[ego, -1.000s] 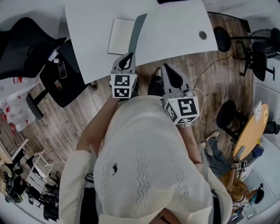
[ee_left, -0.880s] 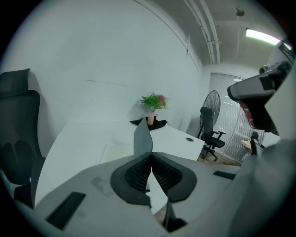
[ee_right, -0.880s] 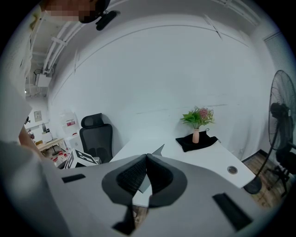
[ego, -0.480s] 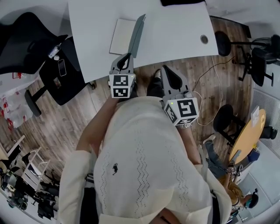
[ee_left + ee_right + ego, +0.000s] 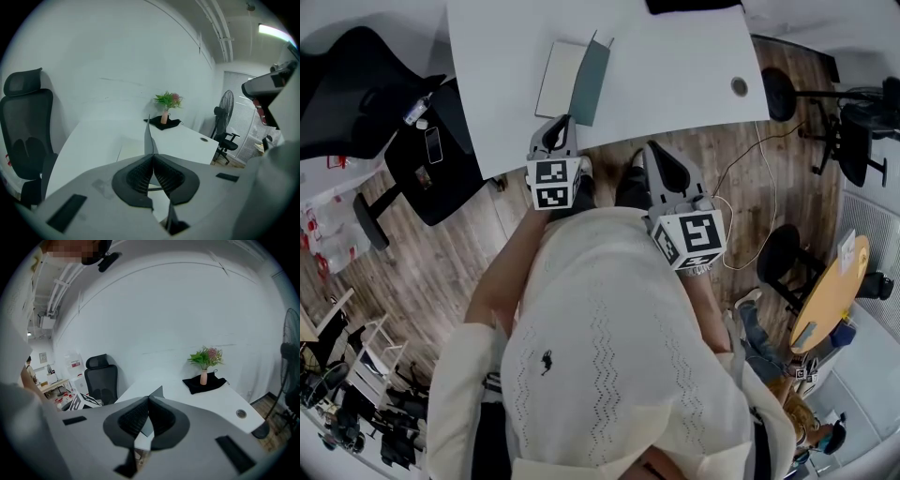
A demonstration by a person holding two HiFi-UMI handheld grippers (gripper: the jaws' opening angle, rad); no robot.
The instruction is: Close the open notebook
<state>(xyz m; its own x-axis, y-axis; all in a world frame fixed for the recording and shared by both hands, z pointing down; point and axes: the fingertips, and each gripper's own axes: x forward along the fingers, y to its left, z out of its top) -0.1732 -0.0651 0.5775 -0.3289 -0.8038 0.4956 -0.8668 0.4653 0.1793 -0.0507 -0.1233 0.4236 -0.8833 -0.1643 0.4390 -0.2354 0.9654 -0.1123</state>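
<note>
1. The notebook lies near the front edge of the white table with its pale pages facing up.
2. Its grey-green cover is raised off the pages and stands tilted over their right part, not yet flat.
3. The left gripper hangs at the table's front edge, just beside the near corner of the cover. Its fingers are pressed together, and I can see nothing between them.
4. In the left gripper view the cover shows edge-on, straight beyond the fingertips. I cannot tell whether the tips touch it.
5. The right gripper is held over the wooden floor, off the table's front edge and apart from the notebook. Its fingers are also closed together and hold nothing.
6. At the far side of the table a small vase of flowers stands on a black cloth.
7. A black office chair stands at the table's left.
</note>
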